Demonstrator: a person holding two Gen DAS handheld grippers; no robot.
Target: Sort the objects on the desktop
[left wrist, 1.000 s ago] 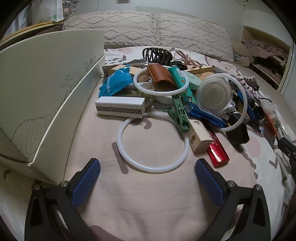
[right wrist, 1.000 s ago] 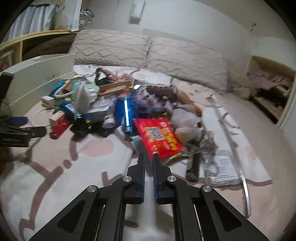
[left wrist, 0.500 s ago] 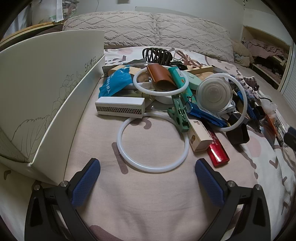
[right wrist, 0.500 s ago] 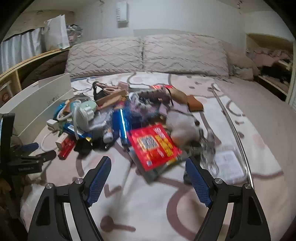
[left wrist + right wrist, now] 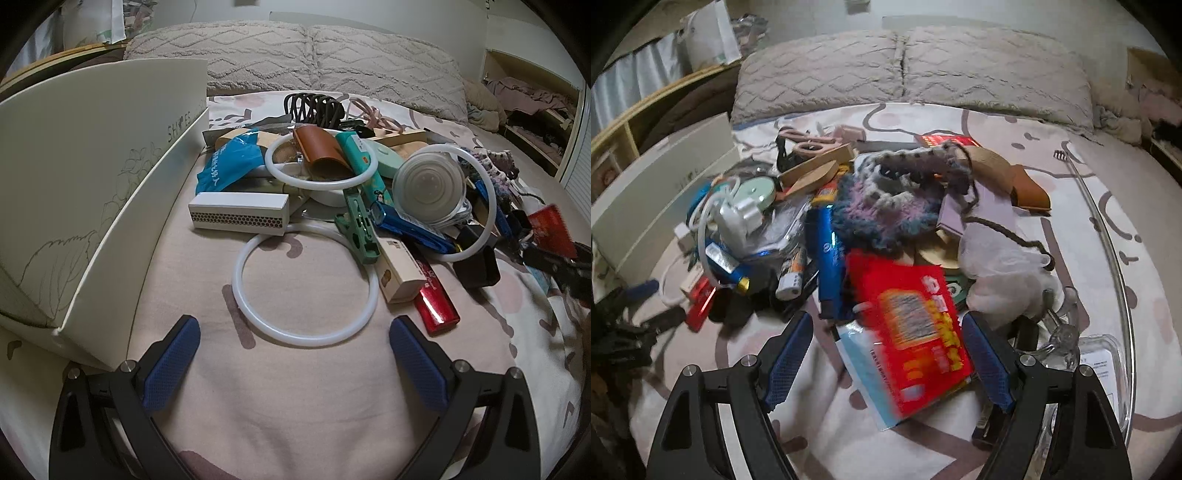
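Since a second ago my right gripper (image 5: pixel 886 354) has spread its fingers wide and closed in, empty, straddling the red packet (image 5: pixel 916 332), ready to grab it for sorting.

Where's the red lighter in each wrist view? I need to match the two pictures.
Left wrist: red lighter lies lower right of centre, beside the cream box, just past the right blue pad.
Right wrist: it sits at the left edge of the pile.
Shared landmark: white shoe box, left in both.
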